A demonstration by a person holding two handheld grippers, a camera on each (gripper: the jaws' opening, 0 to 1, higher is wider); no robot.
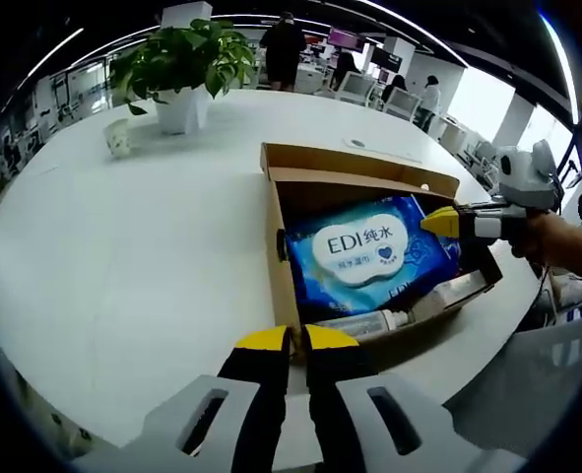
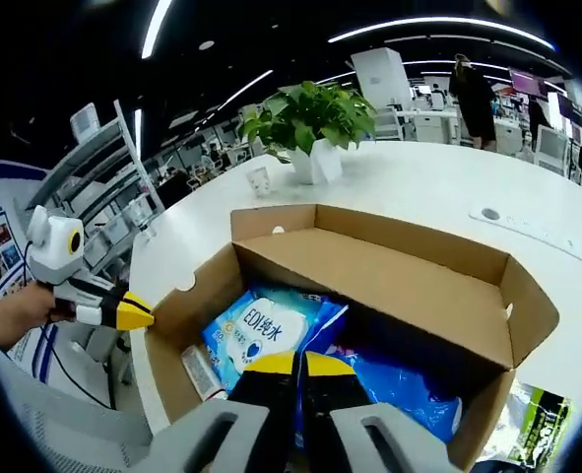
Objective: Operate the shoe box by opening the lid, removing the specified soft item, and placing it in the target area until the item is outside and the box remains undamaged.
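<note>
With both grippers' jaws together and holding nothing, the wipes pack (image 1: 369,258) in the open box (image 1: 283,251) looks soft, light and slippery, so pinch 1 edge.

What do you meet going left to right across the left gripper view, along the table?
Small cup → potted plant → shoe box → blue wipes pack → right gripper.

Matt cardboard shoe box (image 1: 300,197); glossy plastic wipes pack (image 1: 369,258).
</note>
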